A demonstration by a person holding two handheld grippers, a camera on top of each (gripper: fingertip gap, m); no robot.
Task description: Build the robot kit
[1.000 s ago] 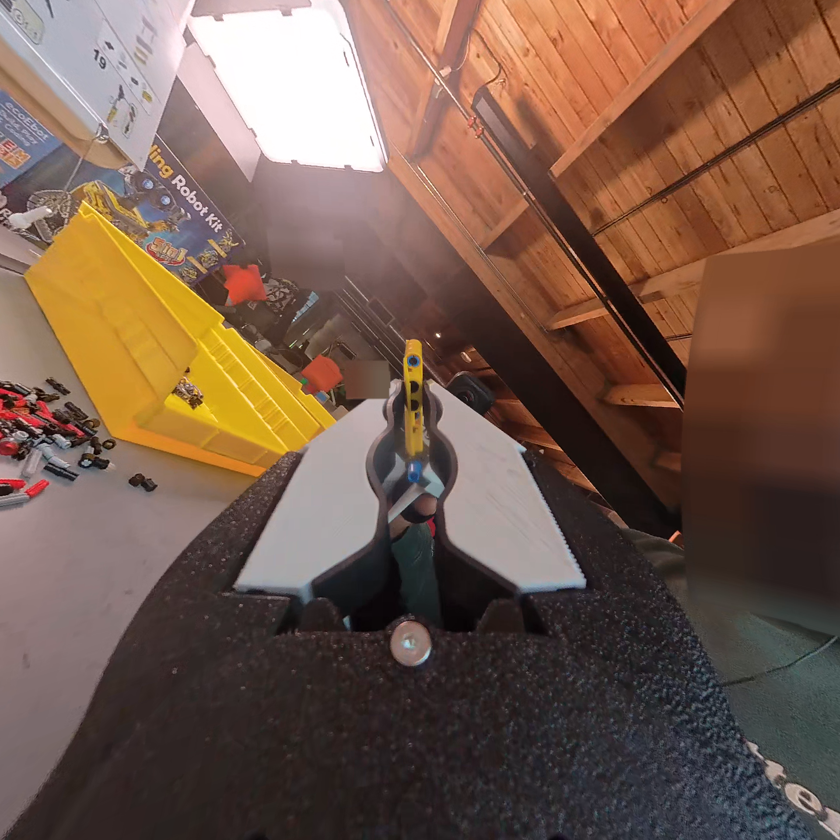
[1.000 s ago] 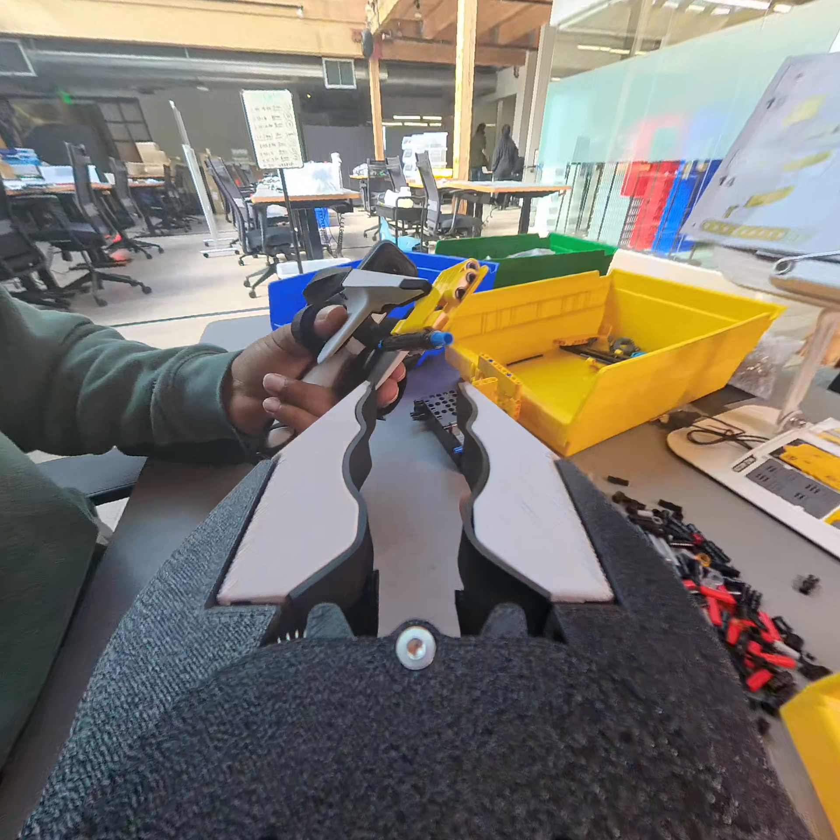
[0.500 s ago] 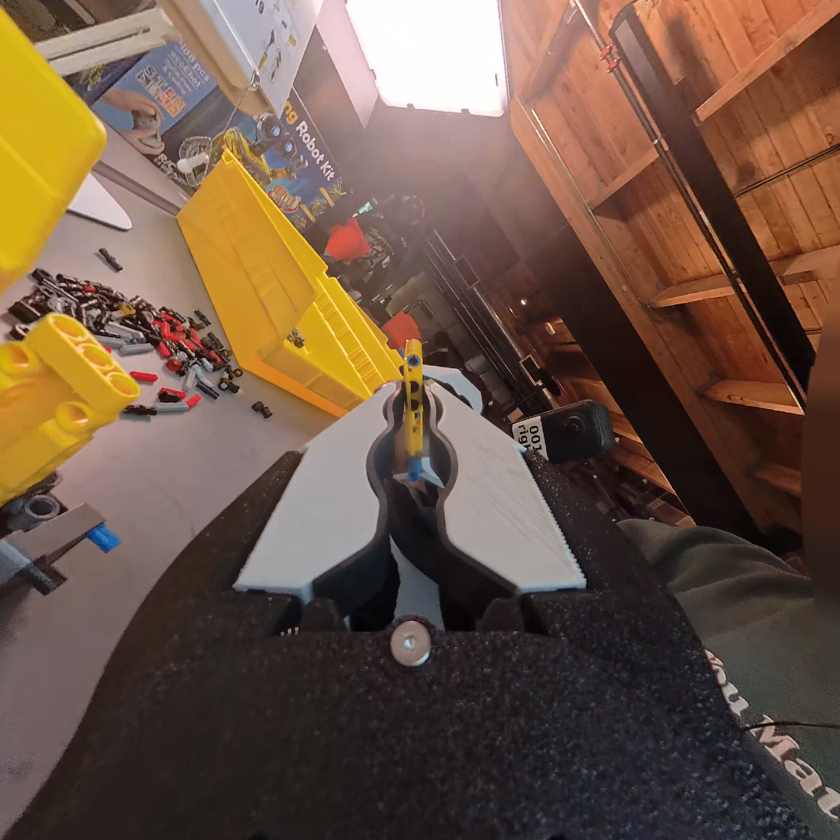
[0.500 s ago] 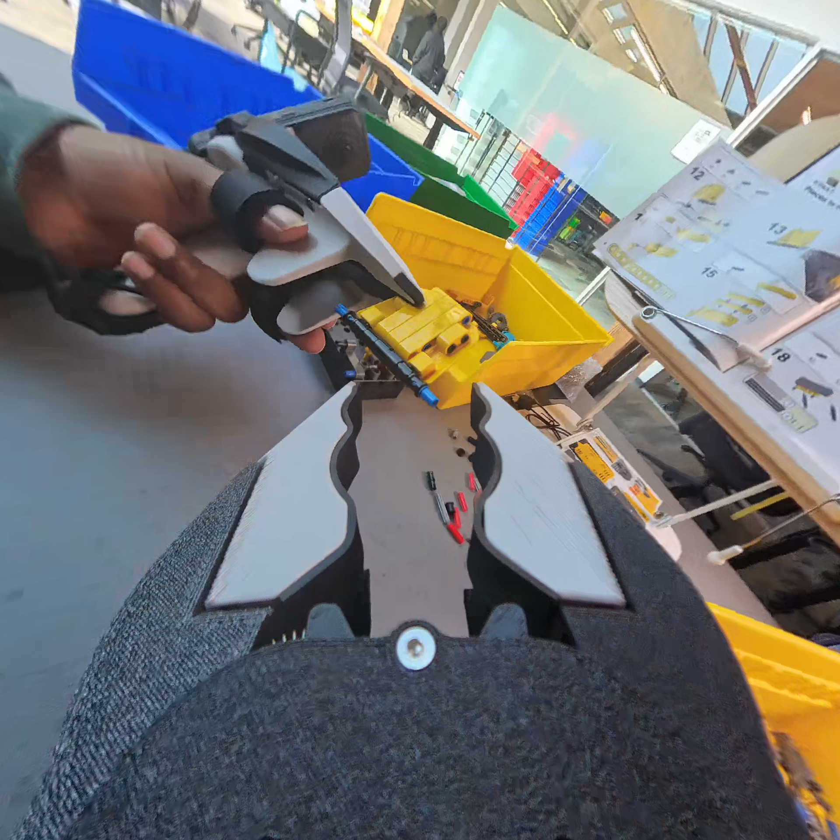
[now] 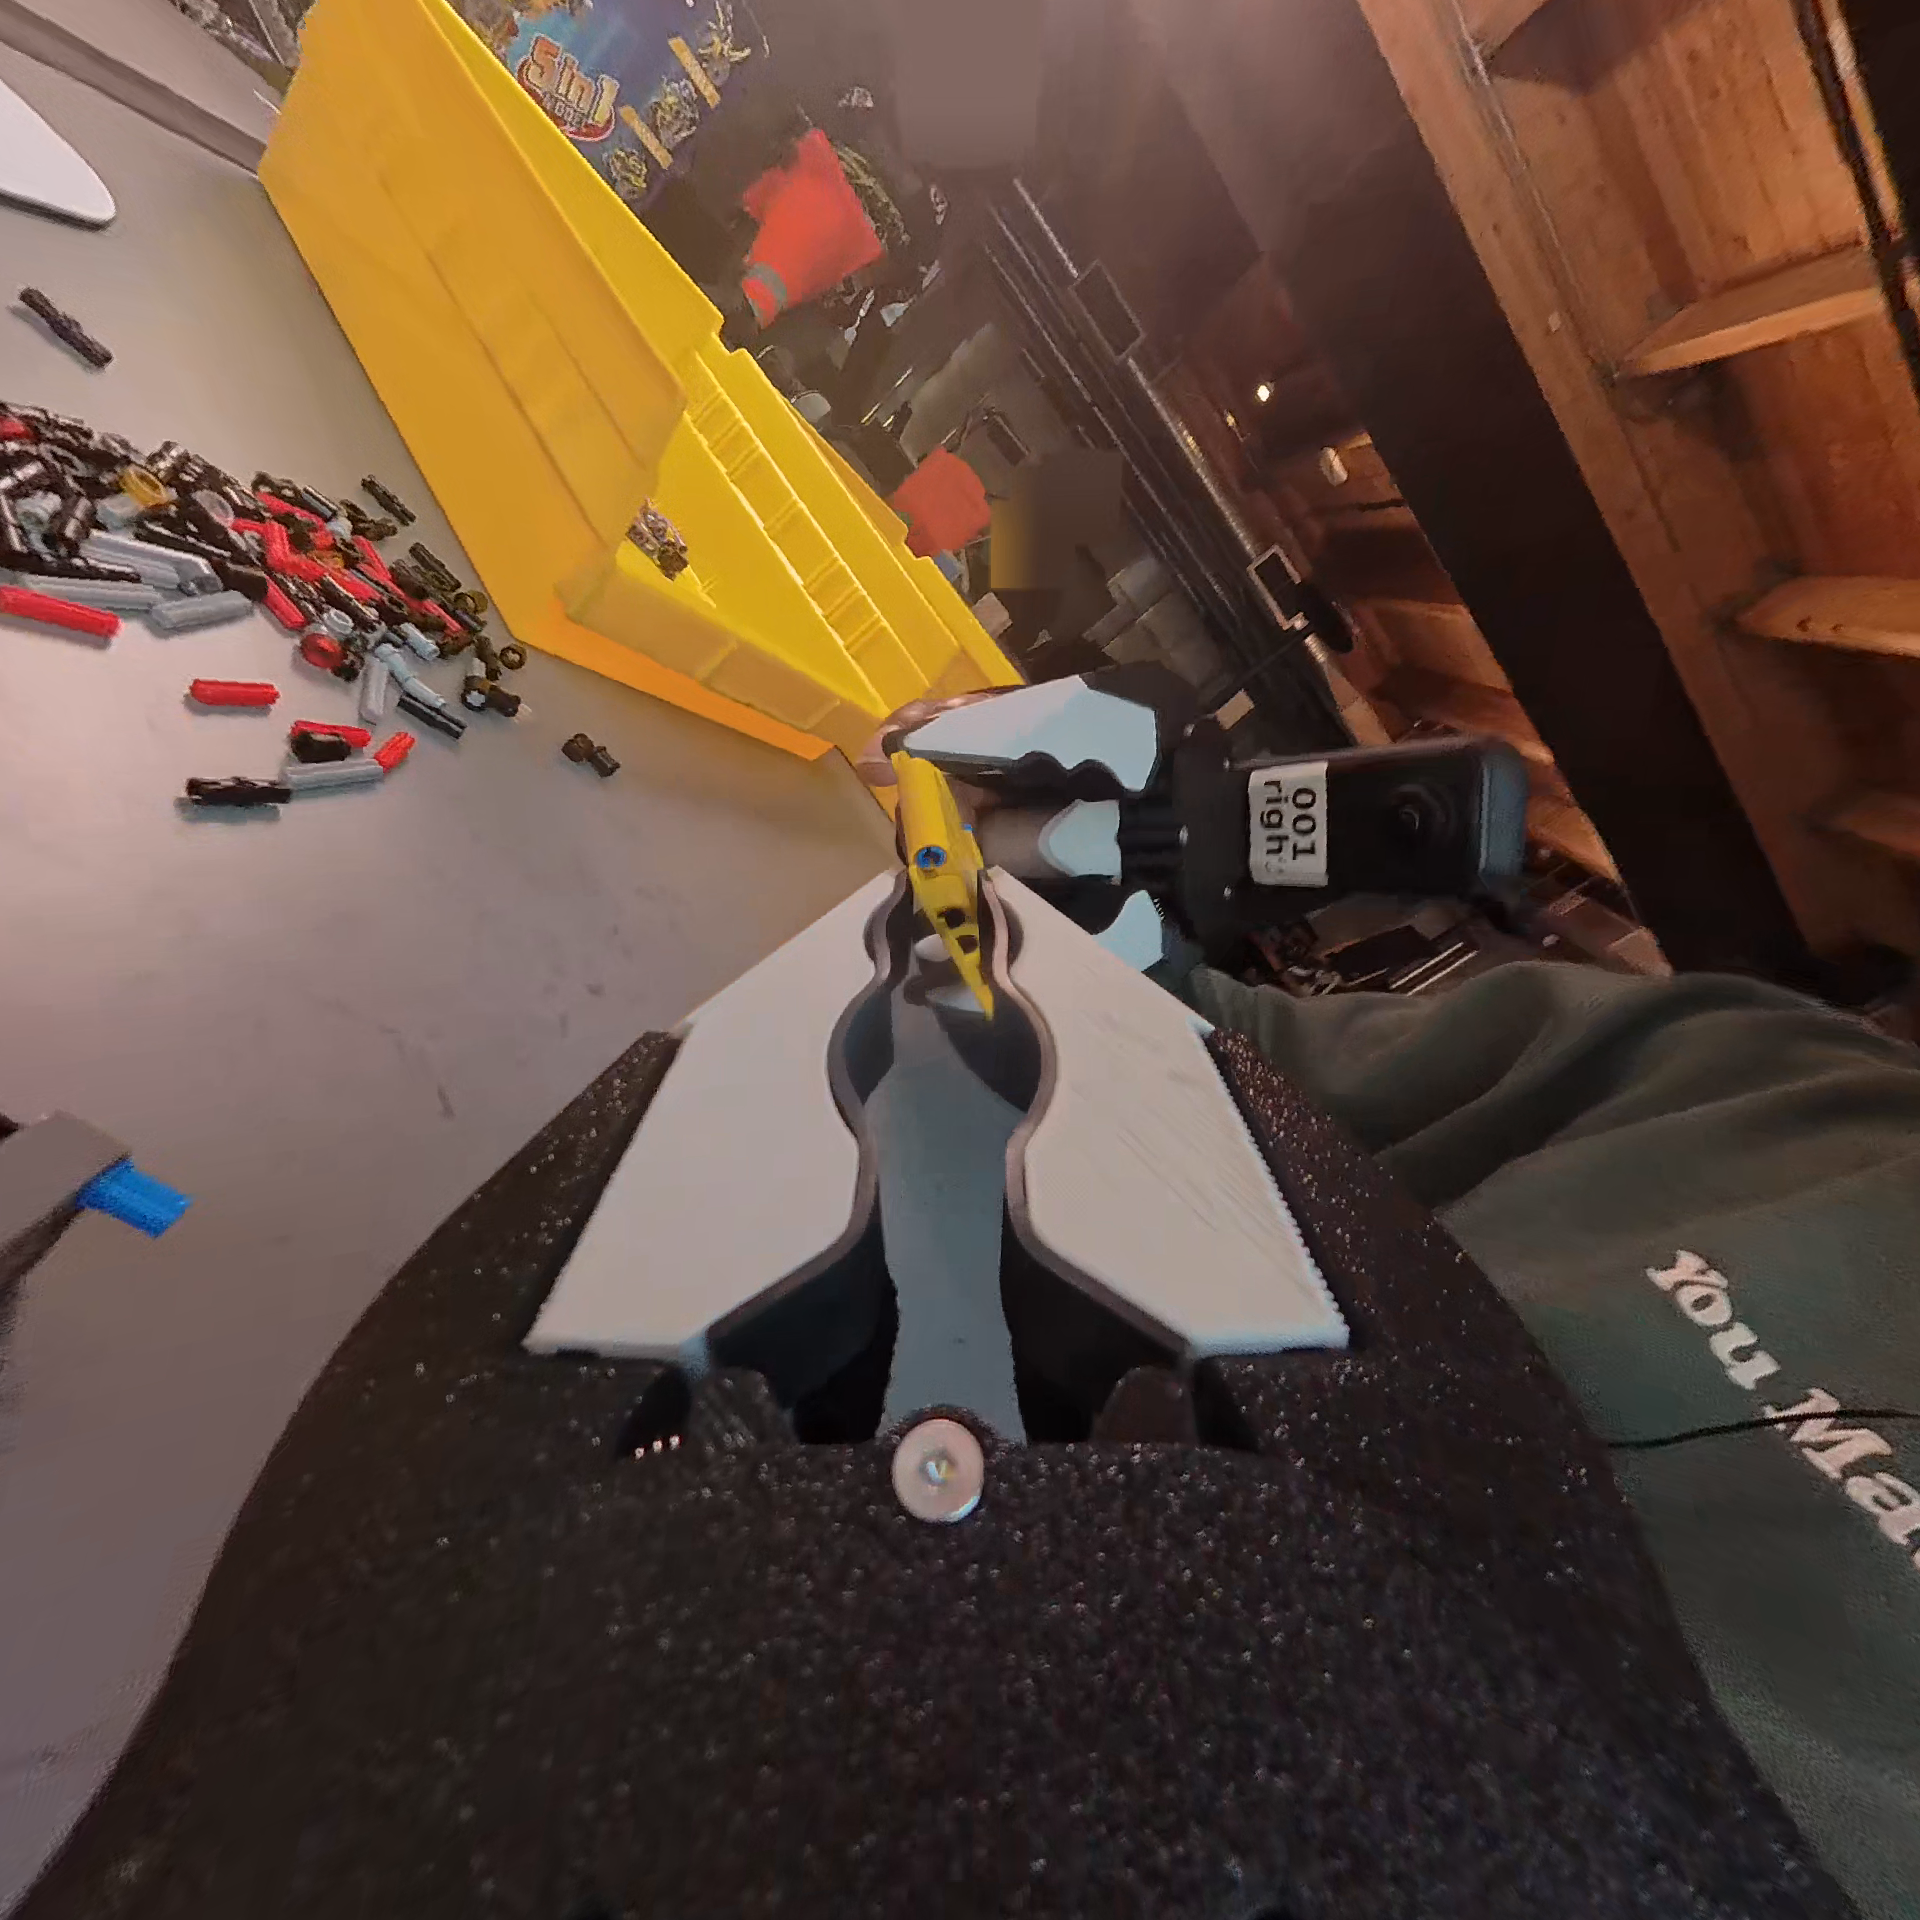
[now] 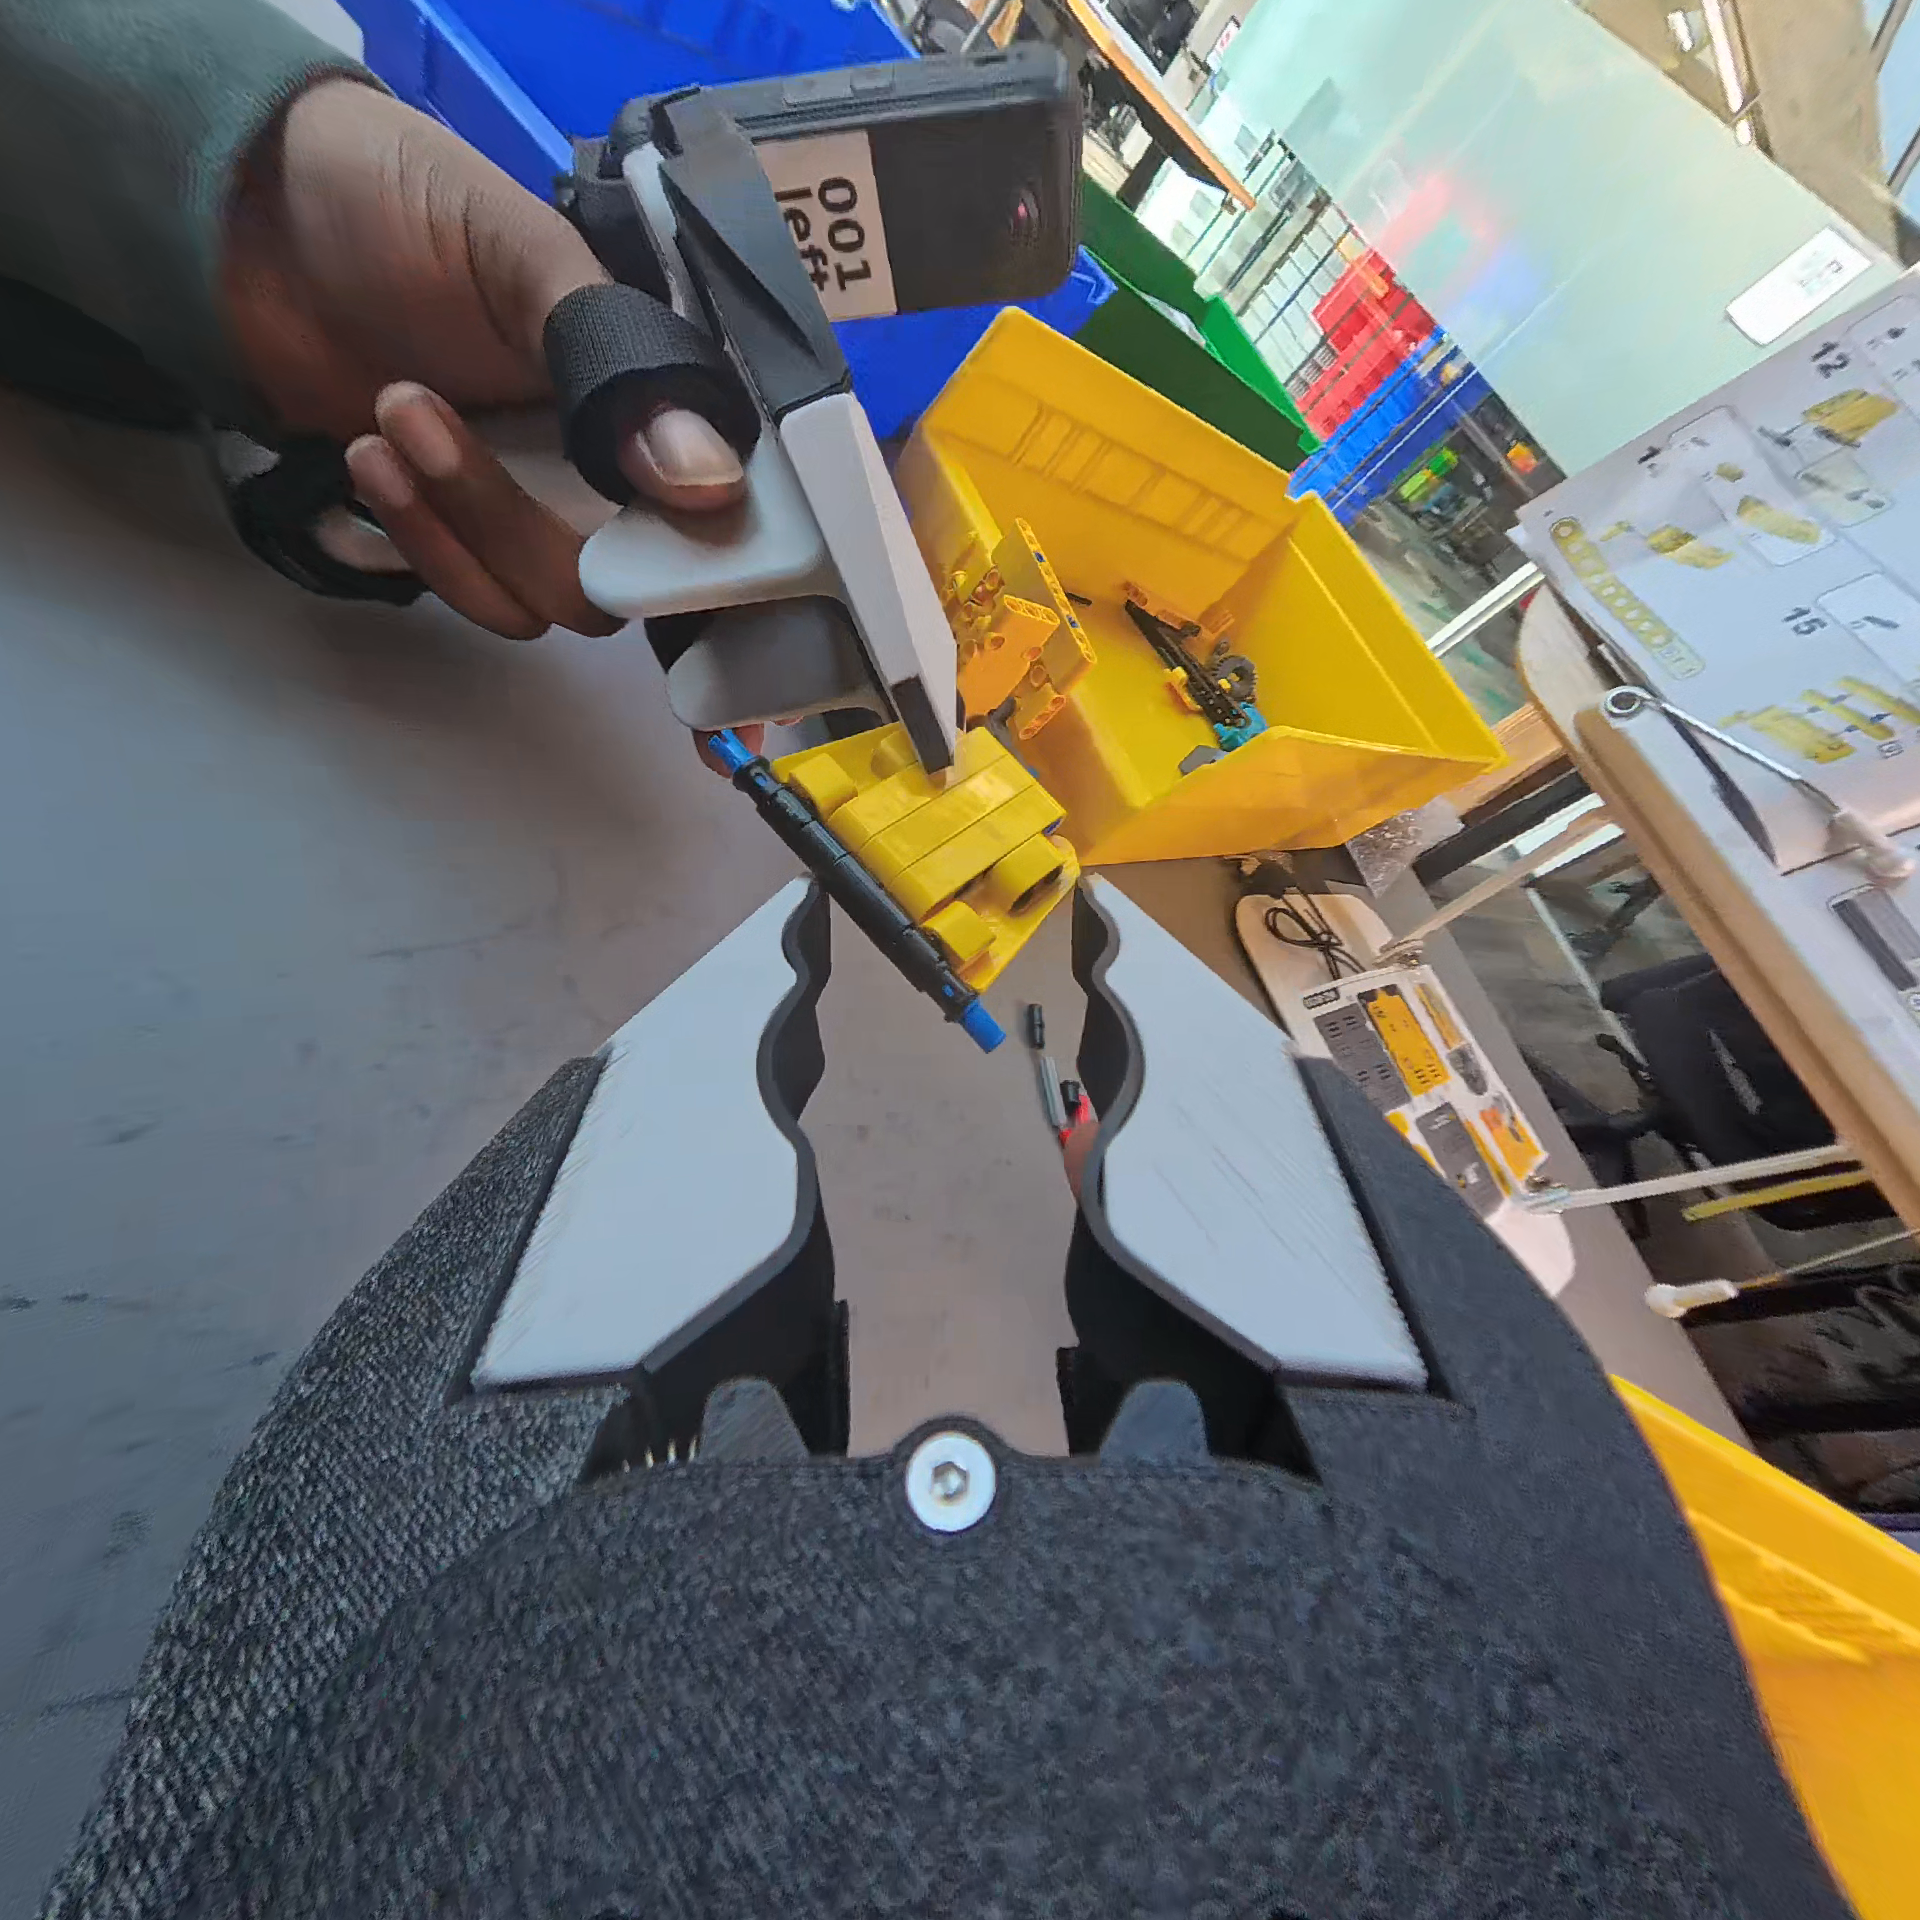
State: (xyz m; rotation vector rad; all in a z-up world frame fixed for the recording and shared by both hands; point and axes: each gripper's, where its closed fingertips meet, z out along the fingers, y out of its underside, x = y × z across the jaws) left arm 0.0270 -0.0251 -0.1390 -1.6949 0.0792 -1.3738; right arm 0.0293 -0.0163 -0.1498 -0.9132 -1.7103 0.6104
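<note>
Gripping yellow assembly [image 6: 935,821], left tongs [image 5: 940,894] tilted.

Left gripper [image 5: 940,883]: fingers pinched nearly together, tips toward 12 o'clock (hand [image 6: 416,312] gripping its handle). Right gripper [image 6: 951,904]: fingers spread apart, nothing clamped between them.

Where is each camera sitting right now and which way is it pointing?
Left wrist view: on the left tool, looking along its fingers at the yellow brick assembly it grips, the right tool beyond; green sleeve shows.
Right wrist view: on the right tool, open, facing the left tool, the person's hand and a yellow bin.
Shared: the assembly, both tools, the grey table.
</note>
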